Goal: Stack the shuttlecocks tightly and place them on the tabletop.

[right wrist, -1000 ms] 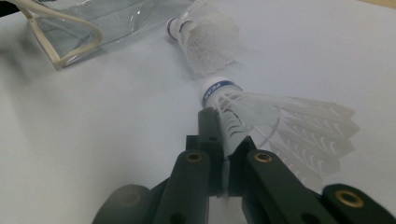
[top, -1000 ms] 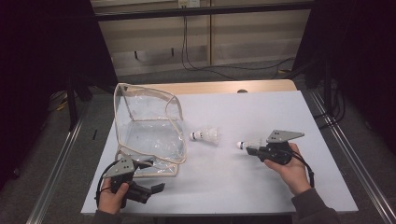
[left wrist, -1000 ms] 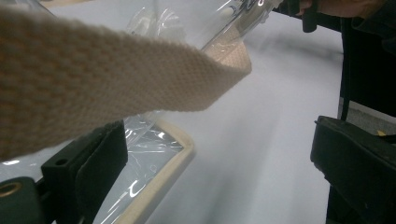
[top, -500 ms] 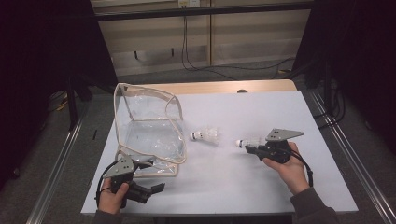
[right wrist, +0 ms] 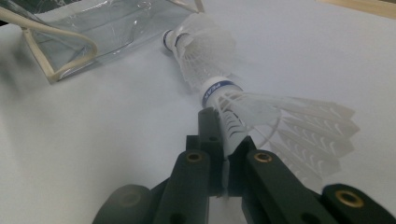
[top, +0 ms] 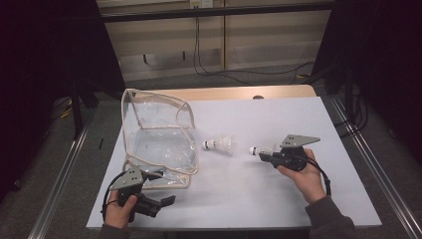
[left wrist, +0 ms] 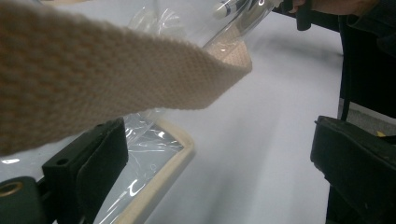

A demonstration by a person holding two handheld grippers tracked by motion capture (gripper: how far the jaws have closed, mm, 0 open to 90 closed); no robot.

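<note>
**A:** What is the right gripper doing?

**B:** Its two black jaws are pinched tight on the feather skirt of a white feathered shuttlecock with a blue-banded cork. In the high view the cork end points left, toward the bag. Gripping the skirt leaves the cork free to lead the way in, which I judge to be the reason for that hold.

**A:** And the bag?

**B:** A clear plastic pouch with cream fabric edging stands on the white table top, its mouth facing right. The left gripper sits at the pouch's near corner. In the left gripper view a cream woven strap crosses above the jaws, which stand wide apart; one lies against the clear plastic, the other well off to the side. I cannot tell whether anything is actually caught between them. It looks placed to steady the pouch or keep its mouth up.

**A:** Is that a second shuttlecock?

**B:** Yes, a second white feathered shuttlecock lies on its side on the table between the pouch's mouth and the held one, near both, touching neither. It is not yet in the pouch.
</note>
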